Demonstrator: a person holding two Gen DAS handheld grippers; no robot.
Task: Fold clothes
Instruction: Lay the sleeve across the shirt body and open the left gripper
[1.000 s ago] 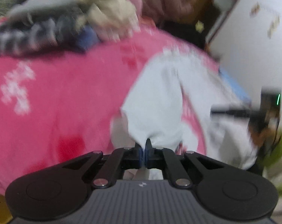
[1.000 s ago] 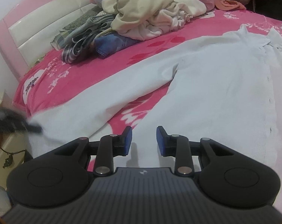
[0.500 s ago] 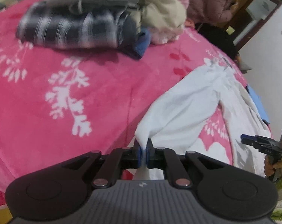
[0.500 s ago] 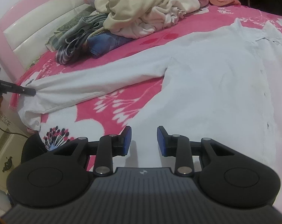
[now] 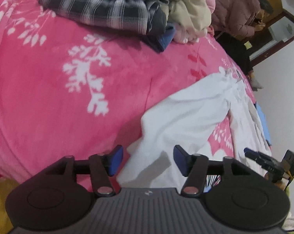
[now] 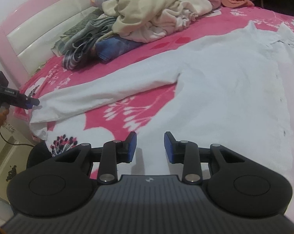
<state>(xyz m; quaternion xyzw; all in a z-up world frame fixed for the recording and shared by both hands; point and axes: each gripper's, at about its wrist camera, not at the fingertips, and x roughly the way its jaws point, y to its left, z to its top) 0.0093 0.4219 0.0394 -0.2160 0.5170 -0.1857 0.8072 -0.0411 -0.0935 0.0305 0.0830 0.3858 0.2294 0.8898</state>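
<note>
The left hand-held gripper (image 5: 147, 160) has just been opening — half a second ago it pinched the cuff of the white shirt (image 6: 215, 81), and now its jaws stand apart with the sleeve (image 5: 178, 117) lying loose on the pink bed (image 5: 49, 97) between them. The sleeve is stretched out straight, so spreading looks done. The right hand-held gripper (image 6: 150, 146) hovers part-open over the shirt's hem, gripping nothing — folding can likely begin.

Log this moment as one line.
left gripper: just opened, sleeve released | right gripper: open over white shirt
</note>
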